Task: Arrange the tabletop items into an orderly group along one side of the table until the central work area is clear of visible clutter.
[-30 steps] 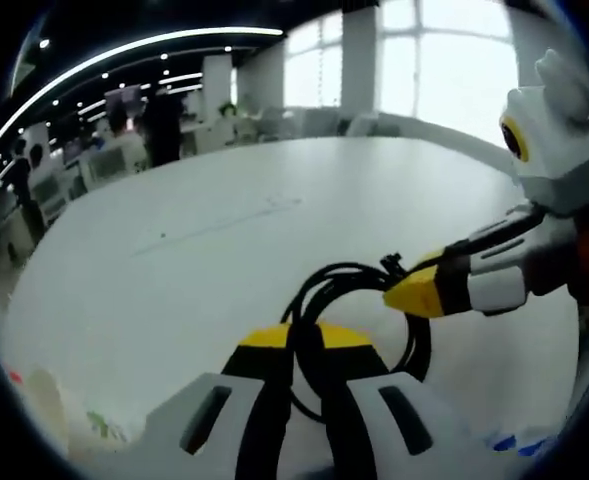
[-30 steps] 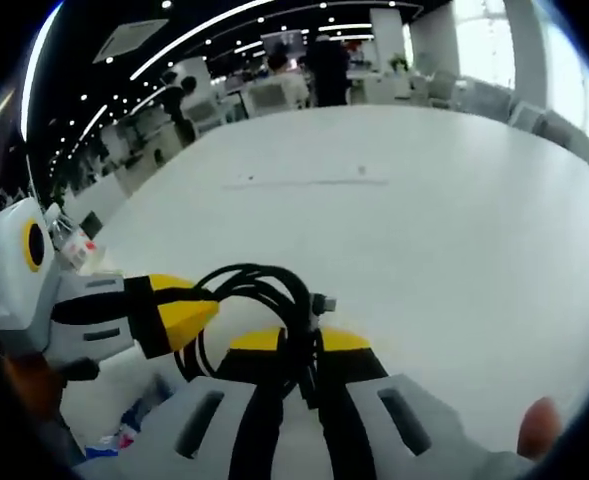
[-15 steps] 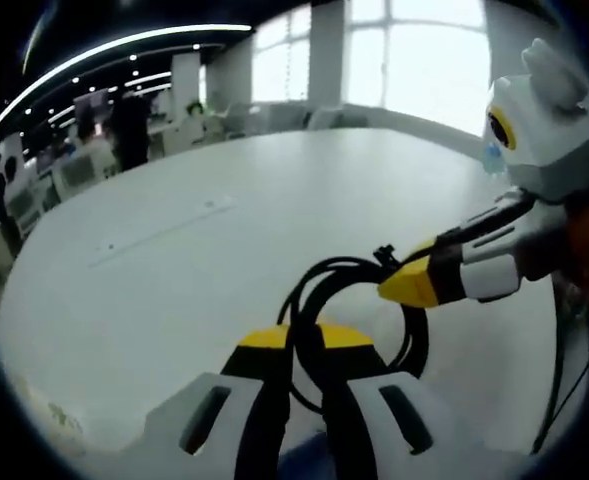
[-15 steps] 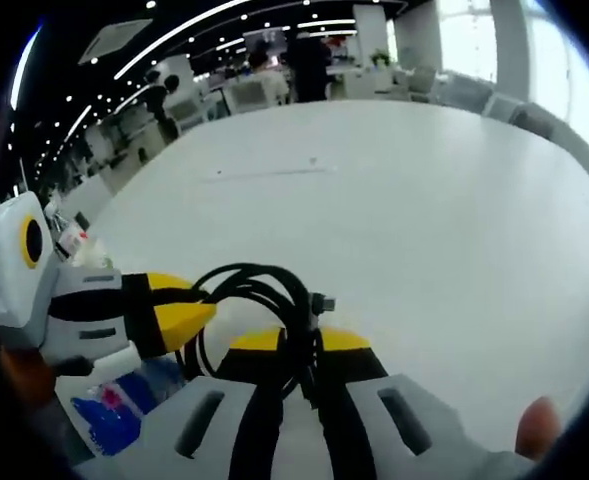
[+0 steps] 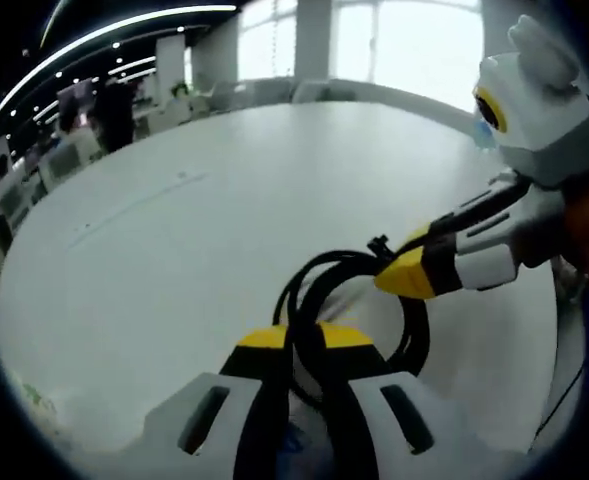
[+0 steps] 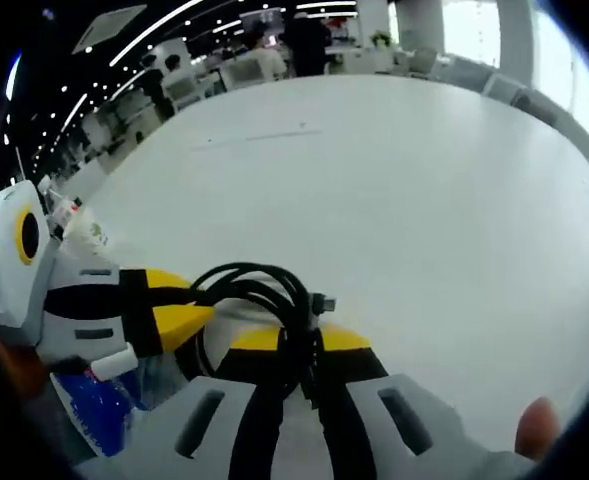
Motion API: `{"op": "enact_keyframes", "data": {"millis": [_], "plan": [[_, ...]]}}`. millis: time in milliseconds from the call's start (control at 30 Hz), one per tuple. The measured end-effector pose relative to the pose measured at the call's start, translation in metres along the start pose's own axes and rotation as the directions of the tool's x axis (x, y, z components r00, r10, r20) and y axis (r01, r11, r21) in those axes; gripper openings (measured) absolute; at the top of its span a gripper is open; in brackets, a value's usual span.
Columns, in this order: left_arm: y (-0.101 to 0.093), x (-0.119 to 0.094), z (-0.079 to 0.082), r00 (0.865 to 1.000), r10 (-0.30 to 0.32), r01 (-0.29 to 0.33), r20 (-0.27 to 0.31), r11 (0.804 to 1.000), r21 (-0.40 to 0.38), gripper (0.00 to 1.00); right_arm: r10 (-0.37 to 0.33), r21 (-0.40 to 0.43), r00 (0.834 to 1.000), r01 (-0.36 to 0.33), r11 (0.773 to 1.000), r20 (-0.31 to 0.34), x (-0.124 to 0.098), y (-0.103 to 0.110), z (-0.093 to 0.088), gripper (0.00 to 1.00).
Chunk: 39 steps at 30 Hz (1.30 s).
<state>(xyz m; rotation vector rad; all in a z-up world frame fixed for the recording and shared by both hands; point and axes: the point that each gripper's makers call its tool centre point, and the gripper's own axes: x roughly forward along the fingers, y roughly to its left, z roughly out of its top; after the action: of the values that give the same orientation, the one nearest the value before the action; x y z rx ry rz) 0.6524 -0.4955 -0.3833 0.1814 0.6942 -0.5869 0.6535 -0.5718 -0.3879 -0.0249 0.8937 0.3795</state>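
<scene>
The left gripper (image 5: 304, 345) is pinching one side of a coiled black cable (image 5: 359, 300). The right gripper (image 6: 292, 345) is pinching the other side, holding it just above the white table (image 6: 424, 200).

Distant people (image 6: 306, 40), office desks (image 5: 69, 165)

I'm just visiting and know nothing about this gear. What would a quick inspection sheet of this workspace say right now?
Surface: white table, broad middle bare.
Job's things: coiled black cable, gripped at two spots.
Clutter: blue-printed packet and small bottles at the table edge.
Grippers: left gripper shut on the coil; right gripper shut on it too.
Cables: a thin dark lead hangs at the edge.
Surroundings: open office, ceiling light strips, bright windows, people standing far off.
</scene>
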Motion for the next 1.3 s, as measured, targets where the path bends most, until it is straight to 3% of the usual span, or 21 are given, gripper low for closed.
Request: {"op": "enact_keyframes", "data": {"millis": [167,633,1100,1200,1267,1300], "plan": [[0.003,0.004,-0.008,1.000,0.003,-0.003,-0.026,1.000,-0.003,0.07,0.007,-0.007,1.000,-0.007,1.000,-0.012,0.006,0.001,-0.003,0.12],[0.007,0.008,-0.006,1.000,0.009,-0.008,-0.027,1.000,0.003,0.09,0.003,-0.017,1.000,-0.003,1.000,-0.012,0.016,-0.002,-0.001,0.13],[0.010,0.000,0.007,1.000,0.014,-0.015,0.023,1.000,0.019,0.25,-0.001,-0.010,0.999,0.002,1.000,0.037,0.011,-0.002,0.007,0.19],[0.010,0.002,0.004,1.000,0.010,-0.010,0.007,1.000,0.020,0.22,-0.003,-0.009,1.000,0.003,1.000,0.021,0.014,-0.001,0.004,0.19],[0.009,0.005,-0.009,0.999,-0.007,0.007,-0.052,1.000,-0.004,0.17,-0.002,-0.023,1.000,0.002,1.000,-0.009,0.017,0.001,-0.002,0.18],[0.007,0.006,-0.009,0.999,-0.016,0.016,-0.042,1.000,-0.011,0.15,-0.009,-0.031,1.000,0.009,0.999,-0.013,0.018,0.000,-0.003,0.17]]}}
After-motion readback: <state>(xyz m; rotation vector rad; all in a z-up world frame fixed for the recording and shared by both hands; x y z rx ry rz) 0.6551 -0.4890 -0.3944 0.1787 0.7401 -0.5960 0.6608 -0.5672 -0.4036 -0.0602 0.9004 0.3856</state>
